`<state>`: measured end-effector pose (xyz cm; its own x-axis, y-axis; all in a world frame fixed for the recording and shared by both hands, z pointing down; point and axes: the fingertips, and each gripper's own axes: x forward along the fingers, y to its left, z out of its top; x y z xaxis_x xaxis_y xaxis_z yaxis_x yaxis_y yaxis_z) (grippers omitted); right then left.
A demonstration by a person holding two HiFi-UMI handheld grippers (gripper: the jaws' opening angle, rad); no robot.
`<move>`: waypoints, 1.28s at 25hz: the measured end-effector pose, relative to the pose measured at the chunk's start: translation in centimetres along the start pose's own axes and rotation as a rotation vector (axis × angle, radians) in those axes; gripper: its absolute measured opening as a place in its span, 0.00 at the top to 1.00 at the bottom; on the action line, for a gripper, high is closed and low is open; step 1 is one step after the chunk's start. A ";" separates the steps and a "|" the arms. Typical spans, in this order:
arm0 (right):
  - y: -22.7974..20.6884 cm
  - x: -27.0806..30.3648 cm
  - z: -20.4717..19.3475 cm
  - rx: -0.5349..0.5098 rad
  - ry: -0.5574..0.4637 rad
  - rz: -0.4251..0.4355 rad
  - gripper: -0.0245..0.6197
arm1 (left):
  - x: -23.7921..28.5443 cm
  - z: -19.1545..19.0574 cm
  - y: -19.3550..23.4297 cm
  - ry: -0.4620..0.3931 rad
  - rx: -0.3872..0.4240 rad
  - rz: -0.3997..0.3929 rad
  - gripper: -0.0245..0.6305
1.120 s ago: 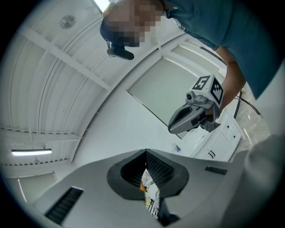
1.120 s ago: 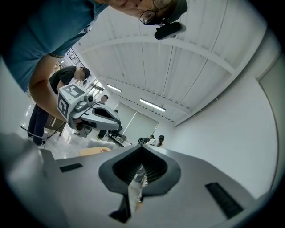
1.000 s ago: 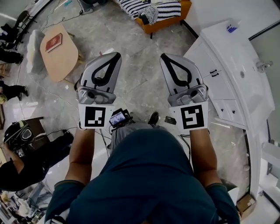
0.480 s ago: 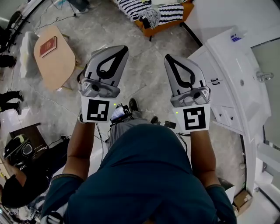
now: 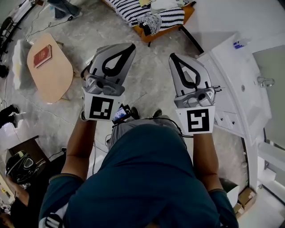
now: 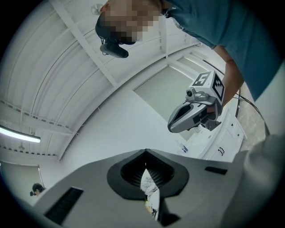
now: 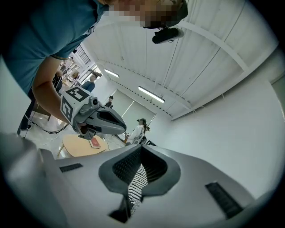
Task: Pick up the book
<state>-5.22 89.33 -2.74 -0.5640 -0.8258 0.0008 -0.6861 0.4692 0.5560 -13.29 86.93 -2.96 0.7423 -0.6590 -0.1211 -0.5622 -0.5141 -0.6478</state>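
Two grippers, both carried level ahead of the person, neither holding anything.

Left gripper [image 5: 129, 46]: jaws pressed together at the tips, nothing lodged between them.

Right gripper [image 5: 173, 57]: jaws likewise closed, and empty.

Book [image 5: 42, 55]: red cover, lying flat near one end of the oval wooden table [image 5: 53, 82]. It is well apart from both grippers, up and to the left of the left one in the head view.

Surroundings: striped sofa [image 5: 151, 9] beyond the grippers; white cabinet [image 5: 231, 75] to the right.

Step in hand, as judged: the approach to the book.
- Turn toward the table and close the gap.
- Spread one gripper's jaws before arriving.
- Come in low, since a flat book offers only its thin edge.
- Slide one jaw under the nearest cover edge and bring the other over it.
- The spare gripper may steady the far side so the book does not skate across the table.

Change against the earlier frames: book and table sit further left and lower in the head view, and the sofa sits higher. The jaws are unchanged, closed throughout.
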 end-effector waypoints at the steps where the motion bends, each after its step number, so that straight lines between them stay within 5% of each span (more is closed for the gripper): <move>1: -0.3 0.5 -0.2 -0.007 0.004 0.002 0.94 | 0.4 -0.3 0.2 -0.003 -0.003 -0.001 0.96; 12: -4.9 5.2 -5.1 0.002 -0.032 0.048 0.94 | 7.1 -3.5 1.0 0.029 -0.015 -0.005 0.96; 18: -9.0 8.4 -8.3 0.030 -0.091 0.086 0.94 | 13.1 -4.4 1.2 -0.026 -0.100 -0.055 0.96; 26: -13.7 11.8 -11.7 0.061 -0.122 0.131 0.94 | 19.2 -6.4 3.0 -0.014 -0.209 -0.020 0.96; 32: -15.4 15.1 -12.9 0.098 -0.109 0.131 0.94 | 21.5 -8.6 5.3 0.007 -0.212 -0.022 0.96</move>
<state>2.69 65.59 -0.54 -0.6943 -0.7192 -0.0254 -0.6420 0.6030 0.4736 -3.49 65.32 -2.50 0.7529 -0.6500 -0.1027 -0.6106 -0.6318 -0.4774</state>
